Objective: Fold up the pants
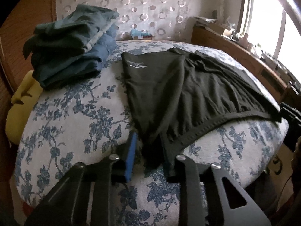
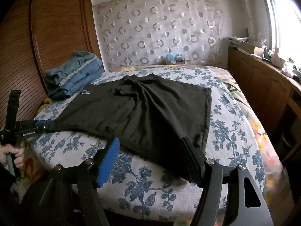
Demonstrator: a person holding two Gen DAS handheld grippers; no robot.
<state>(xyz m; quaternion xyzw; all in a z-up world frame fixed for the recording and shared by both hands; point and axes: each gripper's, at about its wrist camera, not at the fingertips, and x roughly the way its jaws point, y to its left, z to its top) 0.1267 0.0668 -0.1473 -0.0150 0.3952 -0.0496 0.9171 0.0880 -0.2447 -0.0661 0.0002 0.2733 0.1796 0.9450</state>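
Black pants (image 2: 143, 109) spread on floral bed (image 2: 150, 184), mid-frame.
My left gripper (image 1: 148, 150) and right gripper (image 2: 150, 158) both gape, pants edge between; folded jeans (image 1: 71, 56) upper left.

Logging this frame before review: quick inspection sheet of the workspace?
Surface: bed with blue floral cover, rumpled.
Job's things: black pants spread flat, near edge at the bed's front.
Clutter: stack of folded jeans at the far left corner; yellow cushion beside the bed.
Grippers: left gripper open, pants corner between its fingers; right gripper open, straddling the pants' near edge.
Cables: nothing seen.
Surroundings: wooden cabinet under the window on the right; circle-patterned curtain behind; slatted wooden door on the left.
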